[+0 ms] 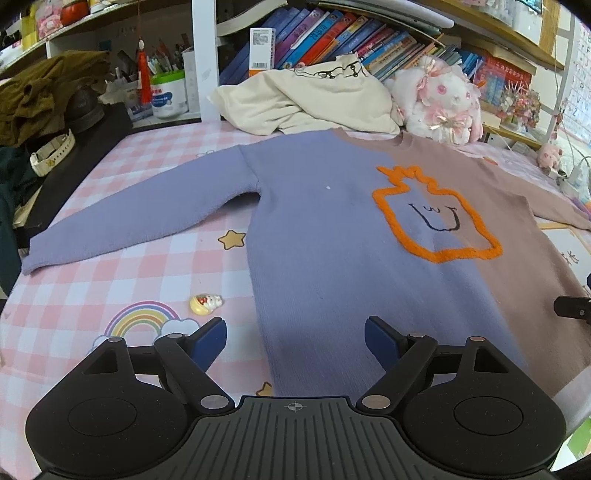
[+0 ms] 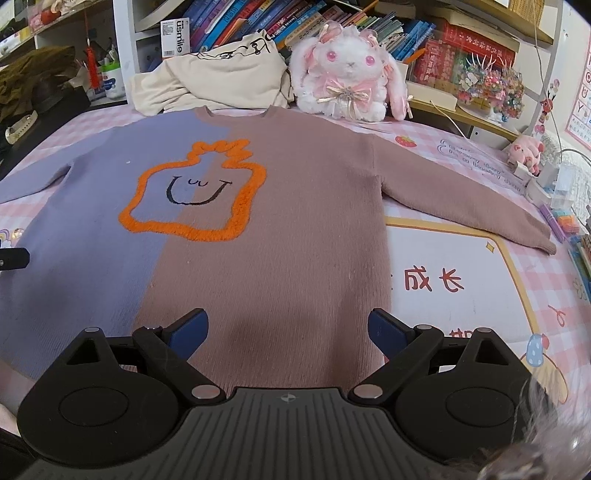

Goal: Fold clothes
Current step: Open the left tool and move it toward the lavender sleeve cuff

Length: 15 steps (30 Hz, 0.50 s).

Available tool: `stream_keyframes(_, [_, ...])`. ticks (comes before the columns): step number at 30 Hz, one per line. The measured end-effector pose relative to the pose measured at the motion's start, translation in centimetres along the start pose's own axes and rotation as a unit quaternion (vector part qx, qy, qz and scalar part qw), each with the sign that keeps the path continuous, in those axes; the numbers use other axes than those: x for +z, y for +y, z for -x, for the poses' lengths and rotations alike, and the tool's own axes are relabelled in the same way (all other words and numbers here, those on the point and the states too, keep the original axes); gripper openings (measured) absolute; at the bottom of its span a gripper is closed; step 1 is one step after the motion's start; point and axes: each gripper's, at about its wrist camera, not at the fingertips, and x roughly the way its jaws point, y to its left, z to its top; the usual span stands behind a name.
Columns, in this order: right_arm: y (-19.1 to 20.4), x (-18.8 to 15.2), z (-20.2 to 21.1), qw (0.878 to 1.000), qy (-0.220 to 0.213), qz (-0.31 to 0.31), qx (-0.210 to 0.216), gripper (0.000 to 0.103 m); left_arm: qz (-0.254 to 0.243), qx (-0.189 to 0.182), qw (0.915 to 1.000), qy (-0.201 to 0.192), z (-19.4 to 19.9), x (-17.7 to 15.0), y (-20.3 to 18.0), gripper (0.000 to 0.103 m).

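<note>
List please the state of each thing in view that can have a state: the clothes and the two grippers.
Two-colour sweater: spread flat, front up, both sleeves out, unfolded.
Cream garment: crumpled in a heap behind the sweater.
Olive garment: bunched up at the side.
Left gripper: jaws open, holding nothing.
Right gripper: jaws open, holding nothing.

Both views are evenly and softly lit, bright enough that colours read true — no harsh glare anywhere. A faint, diffuse shadow darkens the two-tone purple and mauve knitted sweater (image 1: 332,229) just ahead of the wide-spread blue-padded fingers (image 2: 186,332) in each view. Fisheye distortion bows the shelves of colourful books (image 2: 258,22) and curves the pink checked tablecloth (image 1: 110,280) toward the black corners. Focus is sharp centrally — a blurred, translucent smear clouds the right wrist view's lower right corner.
</note>
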Motion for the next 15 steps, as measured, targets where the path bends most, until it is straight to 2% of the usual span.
stream_keyframes(8, [0.7,0.6,-0.9,1.000,0.005,0.010,0.006,0.094,0.012,0.009,0.9999,-0.002,-0.5,0.3,1.0,0.085])
stream_keyframes(15, [1.8,1.4,-2.0,1.000,-0.002,0.025,0.009,0.094,0.040,0.034,0.9986,-0.009,-0.6,0.6,2.8,0.085])
